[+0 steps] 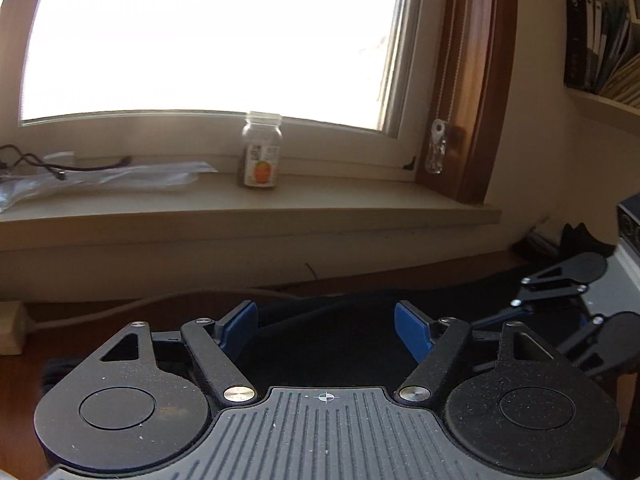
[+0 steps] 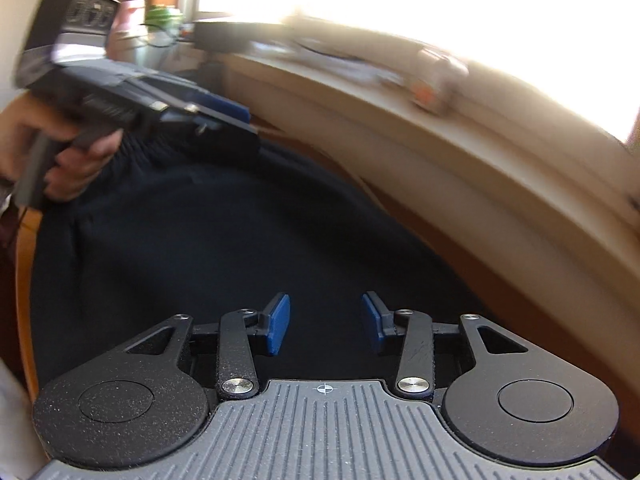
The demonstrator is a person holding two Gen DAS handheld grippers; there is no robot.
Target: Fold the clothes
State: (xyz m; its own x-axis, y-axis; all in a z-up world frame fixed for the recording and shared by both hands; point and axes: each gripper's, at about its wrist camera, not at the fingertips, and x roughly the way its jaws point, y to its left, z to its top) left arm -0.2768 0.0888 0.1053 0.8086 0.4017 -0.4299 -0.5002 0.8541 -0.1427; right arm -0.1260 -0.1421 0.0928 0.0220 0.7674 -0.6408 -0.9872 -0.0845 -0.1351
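Observation:
A dark navy garment [image 2: 208, 248] lies spread over the wooden table [image 2: 424, 232], with a gathered, ribbed edge at its upper left. In the right wrist view my right gripper [image 2: 326, 322] hovers over the cloth, its blue pads [image 2: 278, 324] apart with nothing pressed between them. The left gripper [image 2: 236, 120] reaches in over the garment's far edge, held by a person's hand [image 2: 76, 156]. In the left wrist view my left gripper [image 1: 326, 328] stands wide open above the dark garment [image 1: 320, 352], pads clear of the fabric. The right gripper [image 1: 560, 300] shows at the right edge.
A window sill [image 1: 280, 208] runs along the far side of the table. On it stand a jar with an orange label [image 1: 262, 152], a plastic bag [image 1: 100, 178] and cables. A shelf of binders [image 1: 600, 40] hangs at the upper right. A pale block [image 1: 10, 328] sits at the left.

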